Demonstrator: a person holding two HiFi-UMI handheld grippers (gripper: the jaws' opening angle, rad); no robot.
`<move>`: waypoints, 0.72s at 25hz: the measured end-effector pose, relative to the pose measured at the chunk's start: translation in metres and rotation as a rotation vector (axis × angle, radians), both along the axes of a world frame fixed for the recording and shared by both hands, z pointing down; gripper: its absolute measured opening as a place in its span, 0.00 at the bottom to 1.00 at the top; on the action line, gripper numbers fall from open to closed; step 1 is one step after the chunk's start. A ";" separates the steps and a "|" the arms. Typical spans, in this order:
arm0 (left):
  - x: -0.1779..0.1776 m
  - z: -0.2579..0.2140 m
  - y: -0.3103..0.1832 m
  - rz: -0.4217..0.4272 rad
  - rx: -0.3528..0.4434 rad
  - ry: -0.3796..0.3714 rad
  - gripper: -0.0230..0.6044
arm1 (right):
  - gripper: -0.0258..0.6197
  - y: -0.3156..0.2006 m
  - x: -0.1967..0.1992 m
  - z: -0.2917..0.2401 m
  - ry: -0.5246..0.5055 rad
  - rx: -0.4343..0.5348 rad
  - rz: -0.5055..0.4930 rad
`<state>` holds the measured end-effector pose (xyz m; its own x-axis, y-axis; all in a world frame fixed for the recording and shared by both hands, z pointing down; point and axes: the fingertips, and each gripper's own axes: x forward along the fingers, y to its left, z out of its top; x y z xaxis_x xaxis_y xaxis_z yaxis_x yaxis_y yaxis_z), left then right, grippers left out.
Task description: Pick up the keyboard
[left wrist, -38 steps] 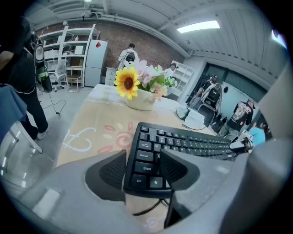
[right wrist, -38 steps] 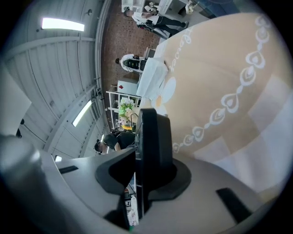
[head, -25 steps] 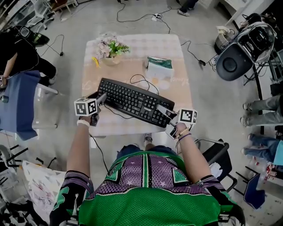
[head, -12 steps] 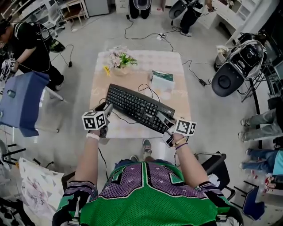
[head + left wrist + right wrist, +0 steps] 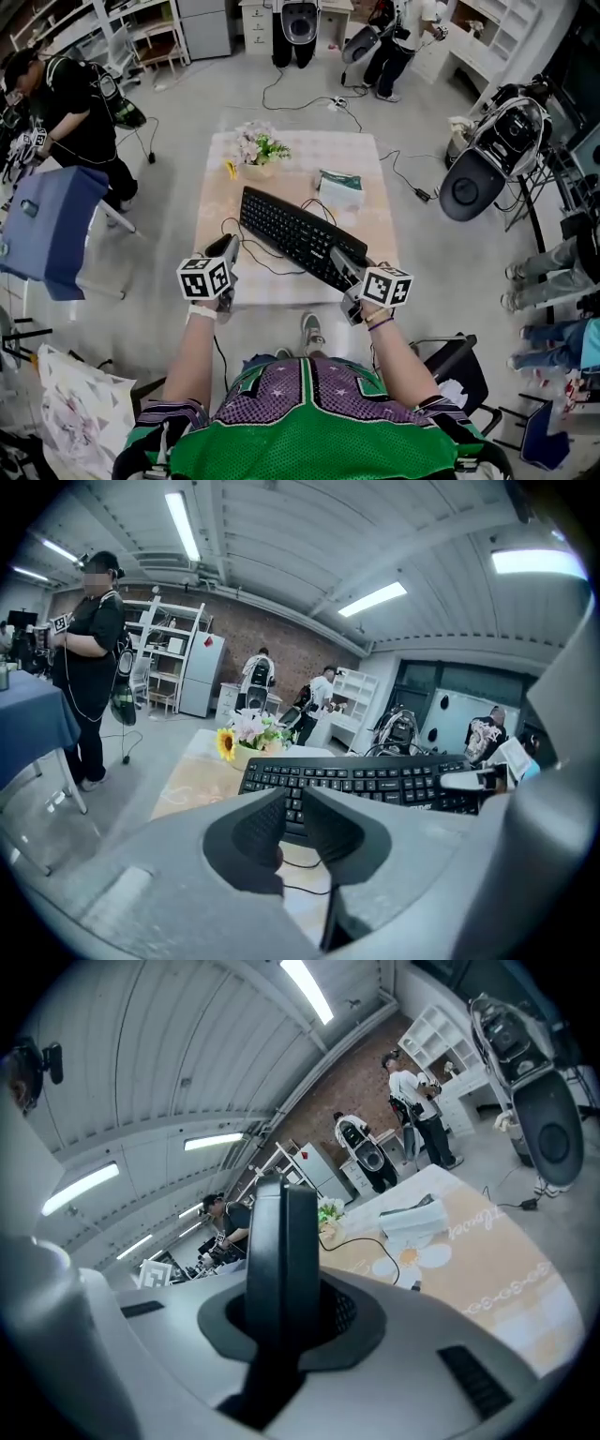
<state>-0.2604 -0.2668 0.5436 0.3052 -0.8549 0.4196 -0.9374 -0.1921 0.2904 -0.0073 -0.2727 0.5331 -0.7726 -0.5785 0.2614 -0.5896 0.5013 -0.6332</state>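
**Black keyboard clamped at one end by the right gripper, above a small table**

A black full-size keyboard [image 5: 298,234] lies slantwise over the middle of a small table [image 5: 314,142] that has a pale checked cloth. Its near right end is clamped in the right gripper [image 5: 343,265]. In the right gripper view the keyboard [image 5: 281,1241] stands edge-on as a dark slab, and the jaws press on it from both sides. That end is raised off the cloth. Whether the far left end touches the table cannot be told.

The left gripper [image 5: 228,247] is off the keyboard's left end, near it but apart. Its jaws have just been closing and are now close together, with only a narrow slit between the tips. Nothing is between them, and the left gripper view shows the keys [image 5: 375,782] through that slit, further off. A thin black cable [image 5: 246,251] runs from the keyboard across the cloth below it.

Behind the keyboard, on the far part of the table, are a pot of flowers [image 5: 255,148] on the left and a white pack with a green top [image 5: 339,187] on the right.

The person holding both grippers wears a green and purple shirt [image 5: 314,412]. Left of the table a person in black [image 5: 80,103] stands beside a blue-covered surface [image 5: 47,225]. To the right is a large rounded black and grey machine [image 5: 492,150].
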 end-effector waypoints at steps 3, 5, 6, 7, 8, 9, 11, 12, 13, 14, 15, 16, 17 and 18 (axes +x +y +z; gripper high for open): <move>0.008 -0.015 0.006 0.046 0.021 0.009 0.11 | 0.13 0.006 0.004 -0.011 0.022 0.034 0.028; 0.011 -0.026 0.011 0.060 0.041 0.009 0.09 | 0.13 0.010 0.007 -0.019 0.034 0.059 0.037; 0.014 -0.032 0.013 0.066 0.054 0.009 0.09 | 0.14 0.011 0.010 -0.024 0.036 0.072 0.041; 0.018 -0.039 0.016 0.074 0.066 0.008 0.09 | 0.14 0.013 0.013 -0.028 0.036 0.084 0.045; 0.022 -0.045 0.019 0.083 0.078 0.006 0.09 | 0.13 0.015 0.016 -0.034 0.034 0.095 0.049; 0.026 -0.051 0.023 0.093 0.090 -0.001 0.09 | 0.13 0.018 0.018 -0.039 0.030 0.106 0.053; 0.030 -0.064 0.030 0.110 0.116 -0.018 0.09 | 0.13 0.023 0.021 -0.051 0.020 0.130 0.064; 0.031 -0.070 0.031 0.116 0.132 -0.025 0.09 | 0.13 0.024 0.022 -0.058 0.017 0.144 0.069; 0.033 -0.078 0.033 0.120 0.149 -0.030 0.09 | 0.13 0.025 0.023 -0.065 0.019 0.163 0.073; 0.034 -0.085 0.034 0.121 0.166 -0.033 0.09 | 0.13 0.026 0.024 -0.073 0.024 0.184 0.075; 0.034 -0.093 0.036 0.120 0.183 -0.038 0.09 | 0.13 0.028 0.024 -0.081 0.032 0.208 0.075; 0.034 -0.101 0.037 0.116 0.200 -0.042 0.09 | 0.13 0.030 0.024 -0.090 0.040 0.232 0.074; 0.034 -0.109 0.038 0.111 0.217 -0.045 0.09 | 0.14 0.031 0.023 -0.097 0.045 0.252 0.074; 0.033 -0.116 0.039 0.105 0.233 -0.048 0.09 | 0.14 0.033 0.022 -0.104 0.045 0.267 0.074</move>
